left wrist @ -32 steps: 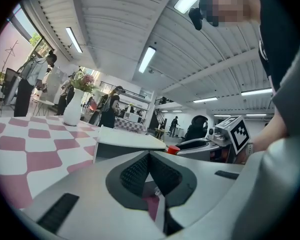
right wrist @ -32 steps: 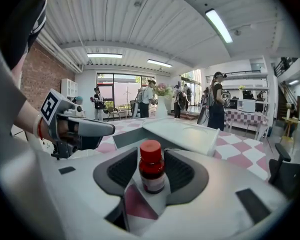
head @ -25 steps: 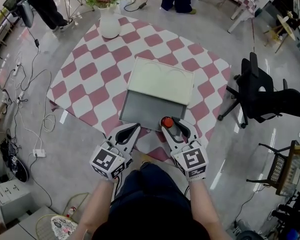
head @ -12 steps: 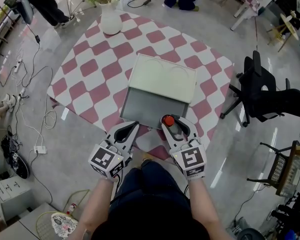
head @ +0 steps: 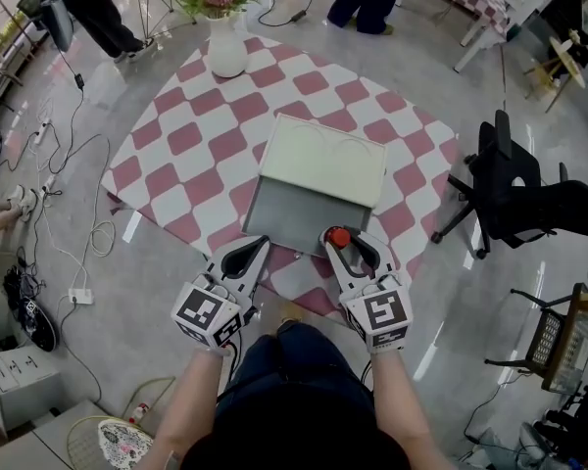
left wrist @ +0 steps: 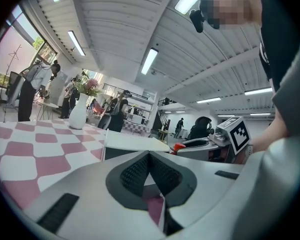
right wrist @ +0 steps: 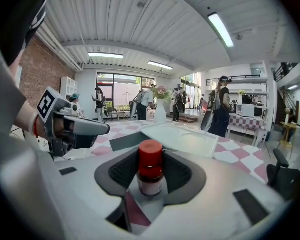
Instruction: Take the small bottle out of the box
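A small bottle (head: 339, 236) (right wrist: 150, 171) with a red cap stands upright between the fingers of my right gripper (head: 341, 240) (right wrist: 150, 170). Those jaws are closing round it, and a thin gap still shows on each side. The bottle is at the near right corner of the open box (head: 292, 213), a grey tray with its cream lid (head: 323, 160) folded back. I cannot tell whether the bottle rests on anything. My left gripper (head: 258, 247) (left wrist: 149, 156) is at the box's near left edge, its pads meeting at the tips with nothing between them.
The box lies on a table with a pink-and-white checked cloth (head: 191, 174). A white vase of flowers (head: 226, 52) stands at the far edge. A black office chair (head: 514, 189) is to the right, cables (head: 64, 213) run over the floor on the left, and people stand beyond.
The head view has shifted slightly. Both grippers and the bottle stay at the box's near edge, and the right fingers look a little closer round the bottle.
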A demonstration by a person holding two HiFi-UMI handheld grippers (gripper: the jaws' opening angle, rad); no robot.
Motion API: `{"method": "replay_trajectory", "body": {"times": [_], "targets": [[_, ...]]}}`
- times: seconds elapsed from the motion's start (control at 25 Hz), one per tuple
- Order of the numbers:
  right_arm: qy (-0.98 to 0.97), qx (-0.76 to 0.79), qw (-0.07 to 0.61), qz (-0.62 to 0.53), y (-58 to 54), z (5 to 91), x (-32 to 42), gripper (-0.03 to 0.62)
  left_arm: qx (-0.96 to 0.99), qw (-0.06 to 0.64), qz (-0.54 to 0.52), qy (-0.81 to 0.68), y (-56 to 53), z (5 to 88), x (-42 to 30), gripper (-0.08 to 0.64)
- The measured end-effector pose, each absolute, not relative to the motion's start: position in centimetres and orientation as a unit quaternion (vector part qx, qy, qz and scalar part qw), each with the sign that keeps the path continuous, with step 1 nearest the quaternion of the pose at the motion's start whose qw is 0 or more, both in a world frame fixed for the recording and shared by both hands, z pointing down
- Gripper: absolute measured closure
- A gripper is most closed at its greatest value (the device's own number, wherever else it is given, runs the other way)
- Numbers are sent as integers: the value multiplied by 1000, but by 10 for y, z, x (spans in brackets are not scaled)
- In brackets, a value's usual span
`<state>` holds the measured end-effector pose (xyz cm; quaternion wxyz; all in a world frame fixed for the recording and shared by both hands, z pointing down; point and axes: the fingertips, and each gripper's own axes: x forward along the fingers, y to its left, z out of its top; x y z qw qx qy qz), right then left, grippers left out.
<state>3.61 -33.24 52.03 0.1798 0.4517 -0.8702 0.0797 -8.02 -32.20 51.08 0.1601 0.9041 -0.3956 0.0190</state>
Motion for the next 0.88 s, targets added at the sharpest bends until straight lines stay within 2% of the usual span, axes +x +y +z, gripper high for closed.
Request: {"method": "replay_trajectory", "body": {"times": [0.88], "targets": [[-879,457,113,73,-332,461,51,446,907,117,-19,-405,-339,455,-73,551]]}}
